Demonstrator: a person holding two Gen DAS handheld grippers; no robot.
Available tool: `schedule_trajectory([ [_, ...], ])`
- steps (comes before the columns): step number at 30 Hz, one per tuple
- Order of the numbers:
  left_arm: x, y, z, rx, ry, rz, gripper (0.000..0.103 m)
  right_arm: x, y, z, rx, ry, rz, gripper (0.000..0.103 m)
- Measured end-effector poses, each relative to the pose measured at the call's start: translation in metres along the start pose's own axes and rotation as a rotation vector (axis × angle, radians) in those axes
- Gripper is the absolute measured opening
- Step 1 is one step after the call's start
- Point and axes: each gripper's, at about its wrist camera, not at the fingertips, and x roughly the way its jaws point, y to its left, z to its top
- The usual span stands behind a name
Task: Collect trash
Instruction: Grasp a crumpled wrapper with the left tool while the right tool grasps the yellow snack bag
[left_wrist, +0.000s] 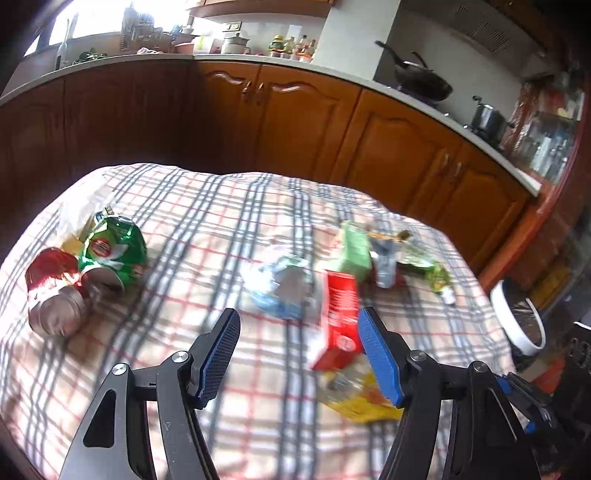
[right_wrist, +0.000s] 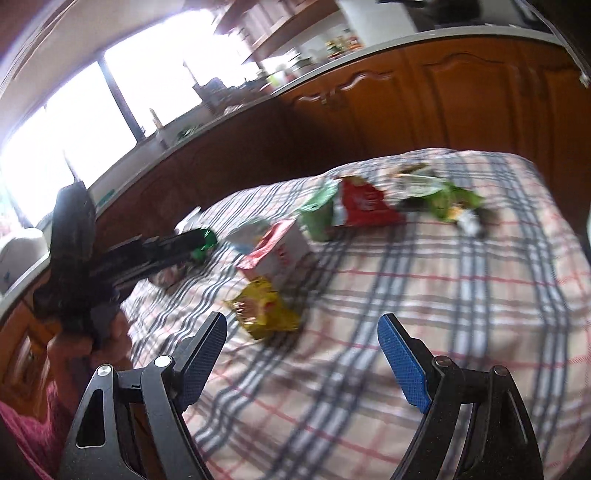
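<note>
Trash lies on a plaid-clothed table (left_wrist: 207, 221). In the left wrist view: a crushed red can (left_wrist: 53, 291), a crushed green can (left_wrist: 110, 251), a crumpled white-blue wrapper (left_wrist: 280, 284), a red carton (left_wrist: 340, 317), a green box (left_wrist: 354, 251), a yellow wrapper (left_wrist: 358, 398). My left gripper (left_wrist: 297, 325) is open above the table, just short of the wrapper and carton. In the right wrist view my right gripper (right_wrist: 301, 328) is open and empty, near the yellow wrapper (right_wrist: 264, 310); the red carton (right_wrist: 277, 251), a red packet (right_wrist: 362, 206) and green wrappers (right_wrist: 450, 201) lie beyond.
A white bin with a dark liner (left_wrist: 521, 317) stands on the floor right of the table. Wooden cabinets (left_wrist: 295, 122) and a counter with pots run behind. The left gripper and hand (right_wrist: 85, 258) show at the left of the right wrist view.
</note>
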Motion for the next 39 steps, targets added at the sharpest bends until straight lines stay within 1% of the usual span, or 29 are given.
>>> schedule_trajectory([
  [3,0.017,0.005,0.01,0.009,0.015,0.022,0.066,0.022,0.013,0.004,-0.033,0.032,0.012,0.086],
  [5,0.031,0.005,0.017,0.013,0.026,0.017,0.066,0.037,0.018,0.005,-0.046,0.059,0.021,0.086],
  [7,0.041,0.006,0.024,0.013,0.03,0.024,0.066,0.05,0.02,0.005,-0.056,0.086,0.02,0.085],
  [9,0.056,0.009,0.032,0.01,0.044,0.009,0.066,0.061,0.021,0.006,-0.064,0.113,0.021,0.085],
  [11,0.07,0.011,0.037,0.003,0.058,0.011,0.066,0.073,0.021,0.007,-0.059,0.139,0.017,0.085],
  [13,0.087,0.011,0.04,0.005,0.075,0.01,0.063,0.078,0.019,0.008,-0.055,0.155,0.018,0.084],
  [14,0.092,0.011,0.041,0.006,0.084,0.01,0.061,0.08,0.018,0.008,-0.053,0.162,0.015,0.079],
  [15,0.099,0.01,0.041,0.011,0.1,0.005,0.045,0.082,0.018,0.008,-0.054,0.169,0.014,0.072],
  [16,0.105,0.009,0.041,0.017,0.119,0.001,0.027,0.085,0.018,0.007,-0.056,0.186,0.017,0.053],
  [17,0.108,0.008,0.041,0.022,0.128,0.006,0.026,0.085,0.018,0.006,-0.054,0.196,0.023,0.036],
  [19,0.11,0.009,0.041,0.031,0.112,0.007,0.021,0.083,0.018,0.004,-0.062,0.196,0.02,0.031],
  [20,0.107,0.01,0.041,0.03,0.108,0.002,0.02,0.08,0.018,0.004,-0.064,0.188,0.02,0.027],
  [21,0.105,0.01,0.042,0.026,0.103,0.0,0.018,0.077,0.017,0.004,-0.062,0.182,0.019,0.026],
  [22,0.101,0.01,0.041,0.023,0.095,-0.002,0.017,0.073,0.016,0.004,-0.06,0.174,0.019,0.023],
  [27,0.065,0.004,0.037,0.036,0.027,-0.004,0.016,0.048,0.008,0.006,-0.038,0.13,0.02,0.02],
  [30,0.041,-0.006,0.032,0.055,-0.017,-0.014,0.015,0.026,-0.004,0.008,-0.012,0.091,0.005,0.018],
  [34,0.016,-0.025,0.024,0.074,-0.043,-0.076,0.015,-0.005,-0.025,0.013,0.022,0.031,-0.031,0.015],
  [37,0.007,-0.041,0.015,0.081,-0.03,-0.132,0.015,-0.024,-0.04,0.015,0.051,-0.006,-0.056,0.014],
  [39,0.009,-0.057,0.007,0.09,-0.005,-0.178,0.015,-0.038,-0.05,0.014,0.067,-0.03,-0.077,0.014],
])
